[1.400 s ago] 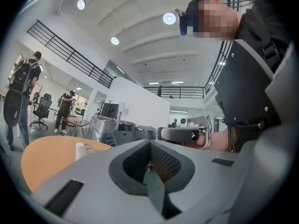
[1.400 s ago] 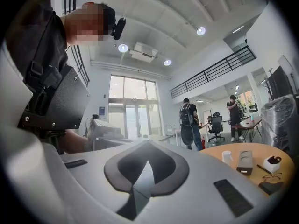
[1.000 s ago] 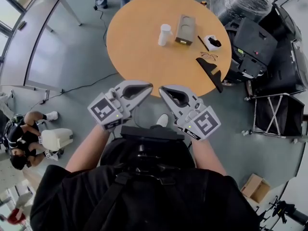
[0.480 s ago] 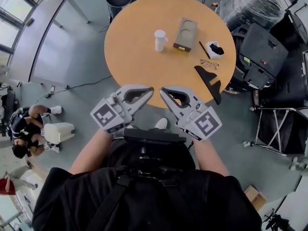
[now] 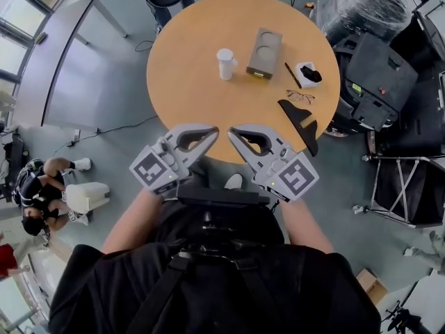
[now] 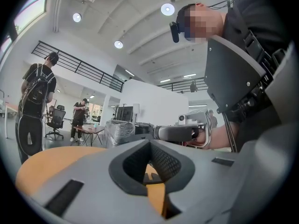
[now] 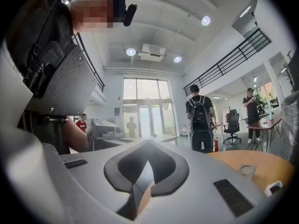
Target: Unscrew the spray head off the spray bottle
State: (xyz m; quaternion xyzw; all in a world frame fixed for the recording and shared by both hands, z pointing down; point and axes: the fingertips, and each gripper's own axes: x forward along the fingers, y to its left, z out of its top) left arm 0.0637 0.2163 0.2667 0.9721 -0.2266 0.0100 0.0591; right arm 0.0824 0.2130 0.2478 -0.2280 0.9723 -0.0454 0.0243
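Observation:
The white spray bottle stands upright on the round orange table, left of its middle, and nothing touches it. My left gripper and right gripper hover side by side over the table's near edge, tips angled toward each other, far short of the bottle. Both are shut with nothing between the jaws. The left gripper view shows its shut jaws and the right gripper beyond them. Closed jaws also fill the right gripper view, with the table off to the right.
On the table lie a grey box, a pen, a white holder with a black item, glasses and a black wedge. Black cases stand to the right, a grey desk to the left, and a person crouches on the floor.
Both grippers have moved forward together toward the table and now overlap its near edge. They stay shut and empty. The bottle has not moved on the table.

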